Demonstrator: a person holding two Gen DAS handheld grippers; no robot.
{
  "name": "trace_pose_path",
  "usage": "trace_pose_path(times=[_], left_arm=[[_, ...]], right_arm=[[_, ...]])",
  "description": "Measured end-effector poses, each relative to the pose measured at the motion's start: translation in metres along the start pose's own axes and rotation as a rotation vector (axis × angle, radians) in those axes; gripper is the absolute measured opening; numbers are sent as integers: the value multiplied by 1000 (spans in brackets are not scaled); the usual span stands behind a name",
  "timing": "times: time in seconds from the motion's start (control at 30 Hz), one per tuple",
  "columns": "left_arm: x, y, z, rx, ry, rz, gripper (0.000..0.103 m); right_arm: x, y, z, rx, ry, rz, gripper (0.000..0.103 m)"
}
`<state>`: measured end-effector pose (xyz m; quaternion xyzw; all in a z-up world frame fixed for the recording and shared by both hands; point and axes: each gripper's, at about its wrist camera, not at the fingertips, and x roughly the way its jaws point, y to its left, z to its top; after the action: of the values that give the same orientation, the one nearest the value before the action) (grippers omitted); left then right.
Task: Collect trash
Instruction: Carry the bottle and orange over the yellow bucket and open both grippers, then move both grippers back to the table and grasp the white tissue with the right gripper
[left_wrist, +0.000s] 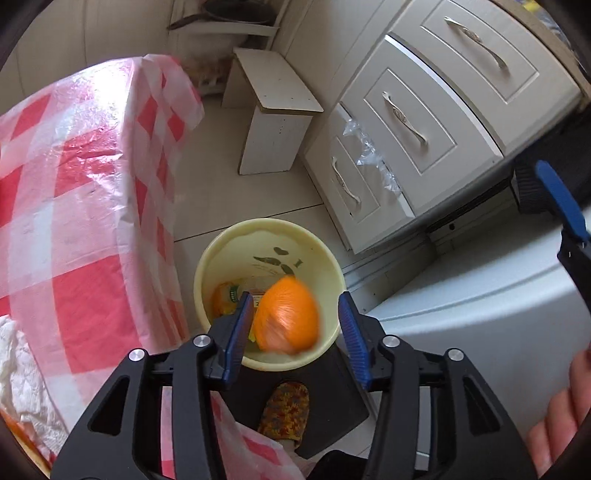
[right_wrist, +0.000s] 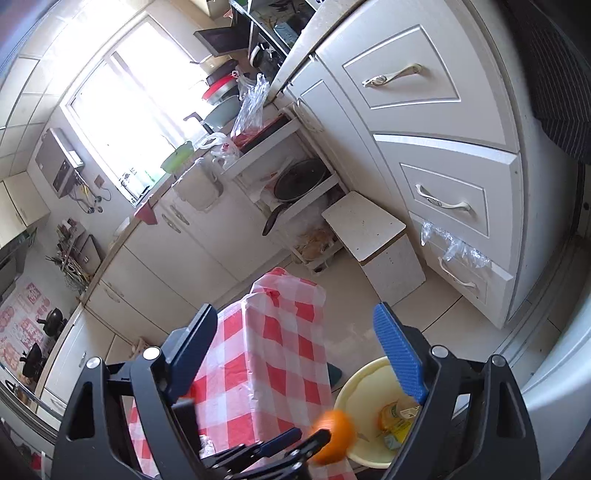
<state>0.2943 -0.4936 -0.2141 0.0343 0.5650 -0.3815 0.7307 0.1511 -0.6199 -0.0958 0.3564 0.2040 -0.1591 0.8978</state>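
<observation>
My left gripper (left_wrist: 295, 299) hangs above a pale yellow bin (left_wrist: 236, 236) on the floor. A blurred orange ball of trash (left_wrist: 288, 314) lies between its blue pads, against the left pad and clear of the right one, so nothing is pinched. The right wrist view has the orange ball (right_wrist: 334, 435) just past the left gripper (right_wrist: 306, 441), at the bin's rim (right_wrist: 354, 380). A yellow-green packet (left_wrist: 225, 295) lies inside the bin. My right gripper (right_wrist: 295, 314) stands wide open and empty, higher up, and one of its blue fingers (left_wrist: 561, 199) shows at the right edge.
A table under a red-and-white checked plastic cloth (left_wrist: 74, 221) stands left of the bin, with crumpled white paper (left_wrist: 18, 369) on it. A white stool (left_wrist: 273, 110) and cream drawers (left_wrist: 424, 110) lie beyond. A slippered foot (left_wrist: 284, 410) is below the bin.
</observation>
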Motion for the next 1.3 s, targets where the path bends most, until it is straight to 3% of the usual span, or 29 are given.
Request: trace_pose_path(times=[0.07,0.27,0.4,0.5,0.7,0.77,0.97,1.17,1.2,1.3], left_arm=[[-14,3,0,-8,-24,-14,56],[-106,42,-13,16,-181,68,67],[-172,106,-49,-39,-253,153,73],[-195,148,-81,-77,-237,212,73],[-199,187,-128,-109,-224,261,73],[-195,192,-134,-105,-213,265,73],[-179,174,-143,-3,-160,231,73],[-170,171,-148,-3,-130,213,73],[-170,171,-148,-6,-130,213,73],[-170,174,-147,-20,-134,212,73]], right_arm=[[-2,0,1,-1,-4,3,83],[7,7,-9,1,48,27,83],[34,45,-35,-134,214,66,83],[60,91,-80,-339,383,98,83],[80,157,-161,-681,466,72,82],[87,167,-179,-762,479,34,76],[107,170,-202,-774,536,27,74],[119,181,-220,-800,563,38,73],[120,182,-223,-802,565,42,71],[121,183,-229,-790,590,83,49]])
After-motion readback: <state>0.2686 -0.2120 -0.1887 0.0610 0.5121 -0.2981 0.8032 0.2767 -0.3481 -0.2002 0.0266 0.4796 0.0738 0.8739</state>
